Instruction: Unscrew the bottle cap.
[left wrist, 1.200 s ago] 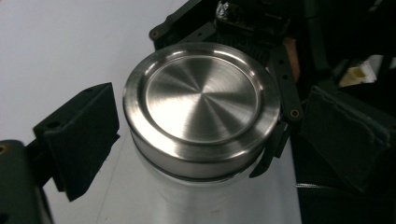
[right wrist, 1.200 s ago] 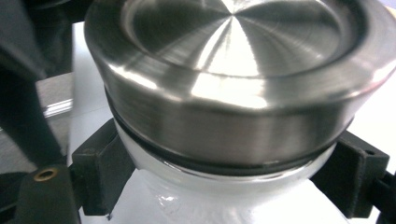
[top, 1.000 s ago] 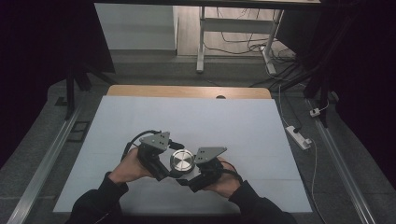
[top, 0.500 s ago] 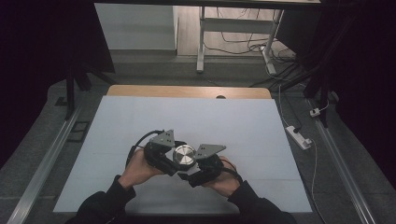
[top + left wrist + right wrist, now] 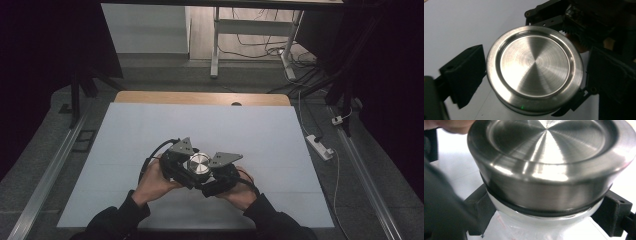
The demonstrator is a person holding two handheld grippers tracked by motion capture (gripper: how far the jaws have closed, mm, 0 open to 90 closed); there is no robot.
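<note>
The white table [image 5: 150,130] carried both hands close together near its front edge, as in the earlier frames. Between them stood a clear jar [image 5: 544,225] with a brushed steel lid [image 5: 199,163], barely moved since. The left gripper [image 5: 176,161] had swung nearer; its jaws flanked the lid closely, though whether they pressed it I could not tell. The right gripper [image 5: 220,175] clamped the jar's body just under the lid.
</note>
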